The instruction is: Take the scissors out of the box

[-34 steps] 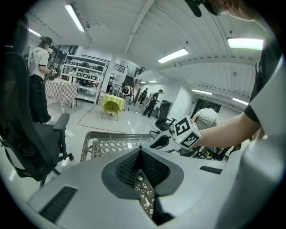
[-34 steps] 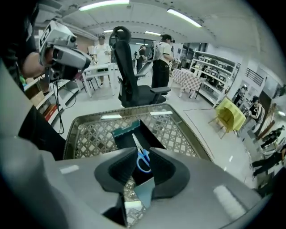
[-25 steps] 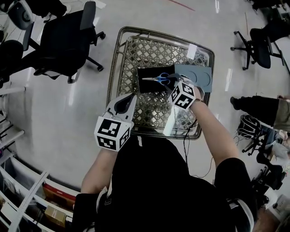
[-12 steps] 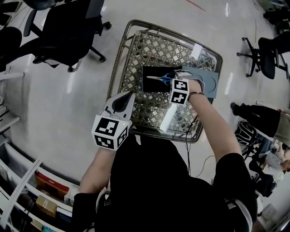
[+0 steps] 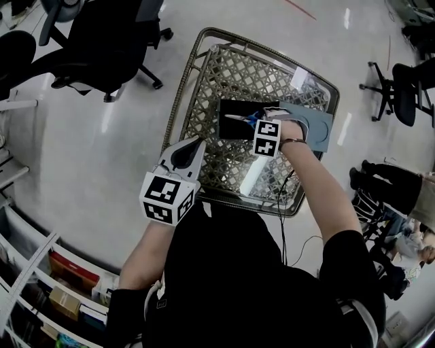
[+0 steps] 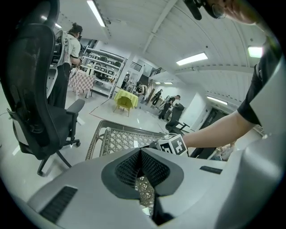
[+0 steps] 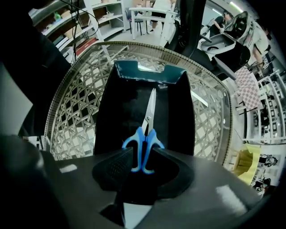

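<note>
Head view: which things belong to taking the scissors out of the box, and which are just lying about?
Job in hand: scissors; black box holding them; right gripper, jaws just opening, scissor handles between them, not gripped.
Lying about: lattice basket under the box; office chair; shelves; left gripper, shut, empty.

1. This is a large open workroom, more lab or office than home: a glossy pale floor spreads wide, marked with a red tape line.
2. Black swivel office chairs stand at the far left and far right.
3. Shelving with boxes lines the near left, and metal racks stand farther off.
4. Ceiling strip lights run overhead, and other people stand about.
</note>
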A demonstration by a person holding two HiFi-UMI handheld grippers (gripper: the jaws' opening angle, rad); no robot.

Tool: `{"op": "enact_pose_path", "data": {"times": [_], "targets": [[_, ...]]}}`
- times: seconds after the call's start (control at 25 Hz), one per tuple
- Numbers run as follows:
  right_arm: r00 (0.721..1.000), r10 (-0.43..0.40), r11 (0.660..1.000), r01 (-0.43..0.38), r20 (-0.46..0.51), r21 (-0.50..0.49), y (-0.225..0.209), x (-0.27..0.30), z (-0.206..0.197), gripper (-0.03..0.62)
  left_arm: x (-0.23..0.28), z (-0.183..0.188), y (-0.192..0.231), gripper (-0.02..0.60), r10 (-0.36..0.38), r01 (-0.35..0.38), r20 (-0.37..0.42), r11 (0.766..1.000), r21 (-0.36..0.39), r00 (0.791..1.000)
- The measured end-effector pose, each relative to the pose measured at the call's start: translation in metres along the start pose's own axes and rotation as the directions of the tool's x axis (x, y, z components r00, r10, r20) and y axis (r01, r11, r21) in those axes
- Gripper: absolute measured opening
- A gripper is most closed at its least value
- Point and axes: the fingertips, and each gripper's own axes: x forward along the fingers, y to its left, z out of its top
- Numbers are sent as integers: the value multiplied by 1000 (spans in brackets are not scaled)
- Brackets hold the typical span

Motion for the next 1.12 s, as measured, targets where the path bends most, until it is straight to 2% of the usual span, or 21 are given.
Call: {"op": "enact_pose_path", "data": {"times": [0.4,0.6,0.84,1.12], "targets": [[999,28,1000,-28,-44,-12,2,2,1,141,-2,-8,-6,0,-21,21,-9,1000,-4,1000],[998,62,998,-62,15,30,1,-2,21,141,-9,-11,0,0,-13,13,-7,1000,-10,1000],[996,63,997,-66,58,42,-2,-3,47,140,-17,-16,9,0,4,-4,4,1000,-25,1000],[995,72,995,-77,74,69,2,-1,57,115,-26,-23,13,0,12,-12,11,999,-40,1000]]}}
